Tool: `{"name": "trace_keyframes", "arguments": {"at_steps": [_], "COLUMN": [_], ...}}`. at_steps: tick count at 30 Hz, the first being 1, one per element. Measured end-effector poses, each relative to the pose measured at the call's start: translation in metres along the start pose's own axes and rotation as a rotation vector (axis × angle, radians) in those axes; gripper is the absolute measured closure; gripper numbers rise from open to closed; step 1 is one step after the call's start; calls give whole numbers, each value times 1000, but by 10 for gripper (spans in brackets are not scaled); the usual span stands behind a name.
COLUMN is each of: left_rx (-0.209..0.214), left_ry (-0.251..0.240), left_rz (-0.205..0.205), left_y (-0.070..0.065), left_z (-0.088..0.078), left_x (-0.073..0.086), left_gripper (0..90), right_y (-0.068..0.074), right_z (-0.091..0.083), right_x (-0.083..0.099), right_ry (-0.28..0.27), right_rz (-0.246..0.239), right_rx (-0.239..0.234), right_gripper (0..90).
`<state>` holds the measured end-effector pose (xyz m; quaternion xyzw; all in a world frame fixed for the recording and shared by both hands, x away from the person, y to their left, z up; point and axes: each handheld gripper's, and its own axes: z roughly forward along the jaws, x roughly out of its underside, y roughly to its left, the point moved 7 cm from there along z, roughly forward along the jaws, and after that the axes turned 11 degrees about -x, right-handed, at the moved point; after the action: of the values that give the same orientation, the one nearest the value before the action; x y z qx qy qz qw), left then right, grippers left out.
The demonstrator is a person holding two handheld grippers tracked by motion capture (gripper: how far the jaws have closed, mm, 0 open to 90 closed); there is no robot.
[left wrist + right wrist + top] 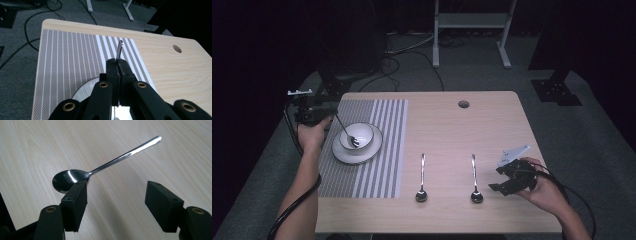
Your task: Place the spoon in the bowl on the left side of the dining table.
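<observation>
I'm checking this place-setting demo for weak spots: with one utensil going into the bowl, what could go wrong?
The left gripper pinches the thin metal utensil near its handle end, so it may pivot or slip. Its tip sits in the white bowl on the white plate; pushing might shift them. The open right gripper could nudge the nearest steel spoon.

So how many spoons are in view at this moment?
3. One spoon is held by the left gripper, its head in the bowl. Two lie on the bare table: the middle spoon and the right spoon, near the open right gripper.
</observation>
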<state>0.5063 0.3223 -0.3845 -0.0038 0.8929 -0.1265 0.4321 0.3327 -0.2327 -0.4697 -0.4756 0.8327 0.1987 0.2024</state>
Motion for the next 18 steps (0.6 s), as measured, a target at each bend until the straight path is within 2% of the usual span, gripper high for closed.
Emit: {"name": "trace_keyframes", "arguments": {"at_steps": [13, 18], "left_rx": [-1, -15], "left_ry": [21, 40], "left_rz": [-18, -16], "left_y": [6, 10], "left_z": [6, 8], "left_x": [11, 14], "left_gripper": [891, 863], "right_y": [0, 0], "right_z": [1, 1], "right_x": [2, 2], "right_ry": [-1, 0], "right_rz": [5, 4], "right_rx": [-1, -2], "right_gripper": [331, 331]}}
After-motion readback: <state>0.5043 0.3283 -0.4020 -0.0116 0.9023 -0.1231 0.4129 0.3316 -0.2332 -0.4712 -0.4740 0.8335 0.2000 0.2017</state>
